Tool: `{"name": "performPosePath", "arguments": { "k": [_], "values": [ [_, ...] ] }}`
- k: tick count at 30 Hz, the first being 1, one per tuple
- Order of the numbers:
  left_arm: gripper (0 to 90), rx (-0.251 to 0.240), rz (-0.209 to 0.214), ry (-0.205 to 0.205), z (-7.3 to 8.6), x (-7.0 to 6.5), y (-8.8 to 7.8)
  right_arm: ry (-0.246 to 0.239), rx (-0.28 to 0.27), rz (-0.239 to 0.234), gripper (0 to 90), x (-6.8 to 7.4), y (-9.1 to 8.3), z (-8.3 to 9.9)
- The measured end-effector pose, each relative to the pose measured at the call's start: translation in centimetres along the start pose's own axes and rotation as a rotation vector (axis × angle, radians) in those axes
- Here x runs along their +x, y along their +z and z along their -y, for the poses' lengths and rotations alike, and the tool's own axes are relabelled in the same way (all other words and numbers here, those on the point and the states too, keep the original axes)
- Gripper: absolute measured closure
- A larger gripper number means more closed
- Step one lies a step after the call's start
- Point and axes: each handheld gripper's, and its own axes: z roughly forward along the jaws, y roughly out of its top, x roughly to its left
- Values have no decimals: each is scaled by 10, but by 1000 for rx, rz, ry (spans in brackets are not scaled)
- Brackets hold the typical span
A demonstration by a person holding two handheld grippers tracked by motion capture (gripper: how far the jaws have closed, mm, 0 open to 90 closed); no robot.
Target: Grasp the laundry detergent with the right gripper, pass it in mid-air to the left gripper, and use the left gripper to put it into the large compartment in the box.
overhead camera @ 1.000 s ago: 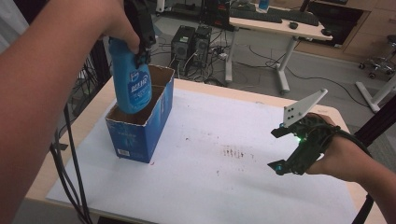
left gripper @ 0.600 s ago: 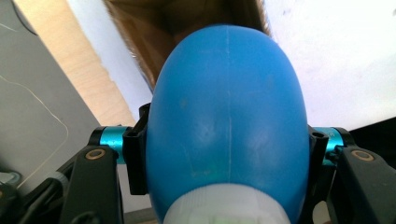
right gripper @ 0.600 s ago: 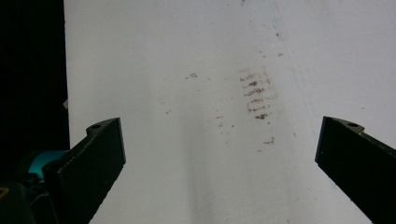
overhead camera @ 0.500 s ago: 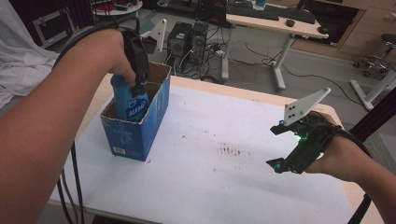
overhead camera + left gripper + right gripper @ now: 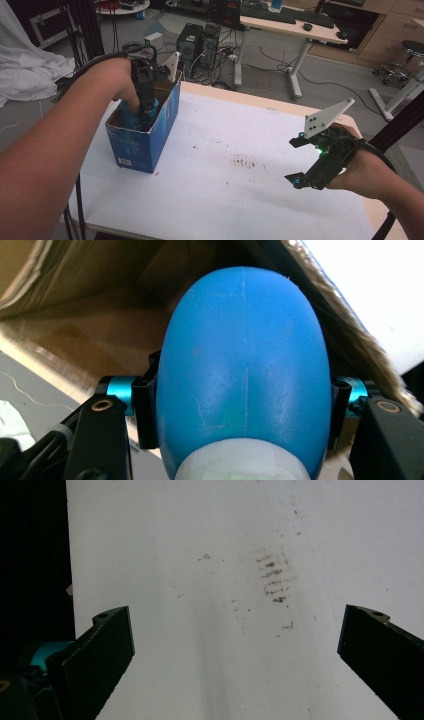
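Blue plastic bottle (image 5: pixel 244 370) sits down inside the open blue cardboard box (image 5: pixel 150 137) at the table's left side, only a bit of it showing above the rim in high view. L gripper (image 5: pixel 145 102) is clenched on it, pads pressing both sides just above the white cap, brown box walls close around. R gripper (image 5: pixel 320 162) hangs well apart over the white tabletop (image 5: pixel 225 200) at right, jaws spread wide w/ nothing between, near a patch of brown smudges (image 5: pixel 274 577).
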Motion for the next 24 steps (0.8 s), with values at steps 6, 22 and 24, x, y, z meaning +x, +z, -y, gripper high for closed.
{"name": "performPosePath", "arguments": {
  "k": [6, 22, 24],
  "values": [
    [382, -7, -1, 55, -1, 3, 13, 2, 7, 0, 9, 0, 1, 0],
    [369, -30, 38, 69, -2, 7, 21, 17, 15, -1, 9, -3, 3, 1],
    [344, -33, 45, 64, -2, 6, 19, 17, 13, 1, 9, -3, 2, 3]
  ]
}}
